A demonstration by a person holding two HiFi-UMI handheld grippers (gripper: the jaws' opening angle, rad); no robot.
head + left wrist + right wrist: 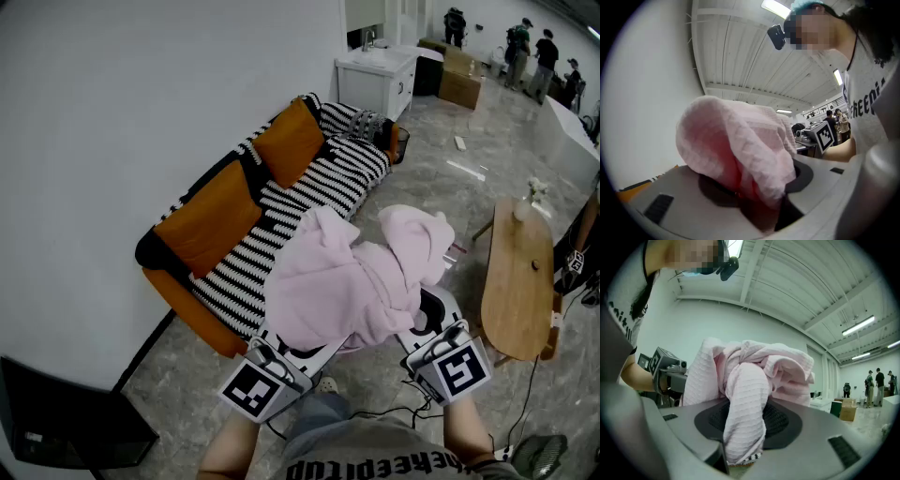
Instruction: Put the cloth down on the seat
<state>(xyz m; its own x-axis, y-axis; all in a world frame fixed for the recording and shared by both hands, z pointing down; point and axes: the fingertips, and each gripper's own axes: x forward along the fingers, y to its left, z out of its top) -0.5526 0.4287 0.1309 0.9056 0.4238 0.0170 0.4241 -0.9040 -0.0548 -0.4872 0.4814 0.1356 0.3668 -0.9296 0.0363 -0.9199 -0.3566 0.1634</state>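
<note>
The left hand-held gripper (761, 201) is closed on a thick fold of the pink cloth (347, 281), and its own view shows the fabric wedged down into the gap between the jaws and billowing up over them. The right hand-held gripper (740, 446) grips another bunch of the same cloth, with a rolled ridge of waffle weave running down between its jaws and a small hem poking out below. Both sets of jaws stand fairly wide, because the gathered fabric between them is bulky rather than thin. The cloth hangs in the air between the two hand-held grippers as a loose, crumpled heap, held up in front of the person and over the near edge of the striped sofa seat (281, 216), not yet resting on it. It looks light, soft and entirely limp, so it should sag and fold wherever it is unsupported. Its textured weave should keep it from slipping out of the pads, and nothing about it looks fragile. Bunched folds like these two are sound places to hold. To lay it flat, edges or corners well apart would probably serve better. The seat lies open beside the orange cushions (220, 211).
</note>
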